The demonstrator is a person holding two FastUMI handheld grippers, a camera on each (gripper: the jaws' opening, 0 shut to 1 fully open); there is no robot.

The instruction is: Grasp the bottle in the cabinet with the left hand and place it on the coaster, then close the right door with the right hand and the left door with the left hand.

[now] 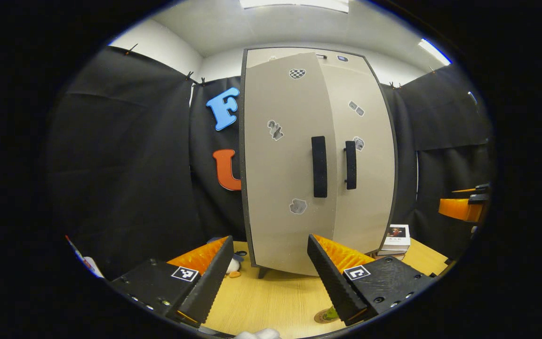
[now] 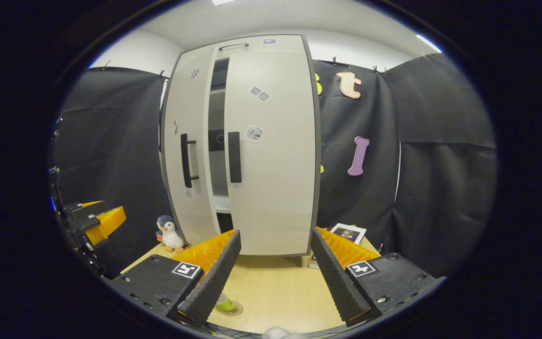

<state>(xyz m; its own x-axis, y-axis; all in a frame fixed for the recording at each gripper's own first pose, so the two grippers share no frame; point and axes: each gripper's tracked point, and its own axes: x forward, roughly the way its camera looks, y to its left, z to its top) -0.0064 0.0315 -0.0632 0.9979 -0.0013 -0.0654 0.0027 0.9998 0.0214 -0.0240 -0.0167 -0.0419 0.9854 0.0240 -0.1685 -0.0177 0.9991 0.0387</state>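
Observation:
The beige cabinet's right door lies flush shut. Its left door stands ajar, and in the right gripper view a dark gap separates the left door from the right door. On the wooden table, a green bottle's base sits on a round brown coaster, mostly hidden behind my finger. The bottle also peeks out by my right gripper's finger. My left gripper is open and empty, just before the left door. My right gripper is open, facing the right door.
A toy penguin stands left of the cabinet's foot. A small book lies at its right. The other gripper hovers at the right edge of the left gripper view, and the left one shows far left in the right gripper view.

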